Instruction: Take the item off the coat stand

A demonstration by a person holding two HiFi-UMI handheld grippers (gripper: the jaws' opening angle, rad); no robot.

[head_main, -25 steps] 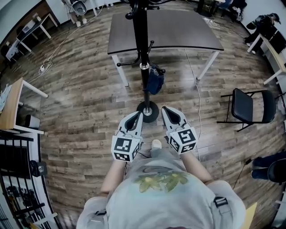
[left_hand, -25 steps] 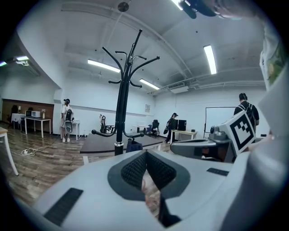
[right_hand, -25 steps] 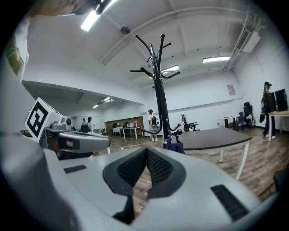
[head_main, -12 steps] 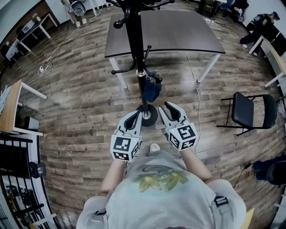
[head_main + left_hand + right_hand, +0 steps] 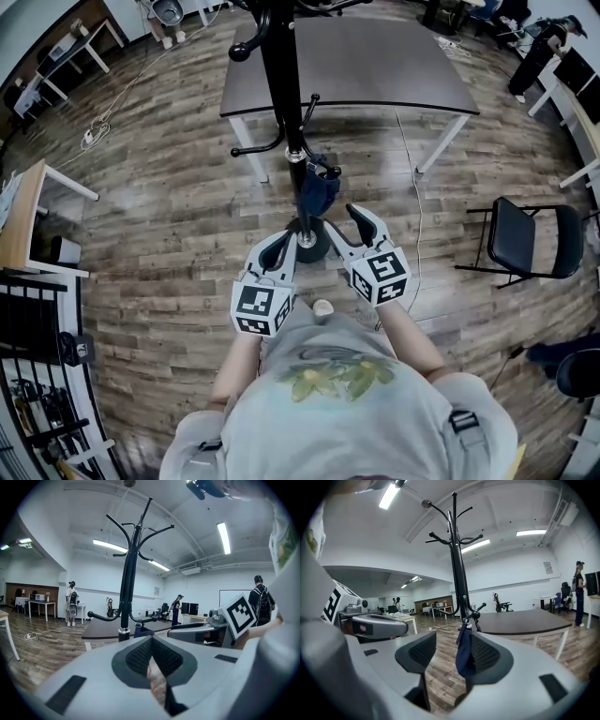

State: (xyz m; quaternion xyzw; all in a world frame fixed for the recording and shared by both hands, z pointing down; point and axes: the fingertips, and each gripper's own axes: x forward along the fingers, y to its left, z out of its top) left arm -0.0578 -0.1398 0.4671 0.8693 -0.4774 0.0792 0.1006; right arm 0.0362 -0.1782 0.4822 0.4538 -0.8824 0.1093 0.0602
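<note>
— Where's the bag [image 5: 320, 189]?
— Hanging on a low hook of the stand [image 5: 279, 84], on the person's side of the pole, above the stand's round base.
— And the right gripper [image 5: 339, 228]?
— Close to the stand, pointing at the bag. Its jaws have just been opening and now stand spread. In the right gripper view the bag [image 5: 464, 654] shows in the gap, next to one pad; I see no pad pressing on it.
— The left gripper [image 5: 288, 242]?
— Just beside the stand's base. Its jaws are pressed together, with nothing between them.
— Anything behind the stand?
— A dark table [image 5: 375, 66].
</note>
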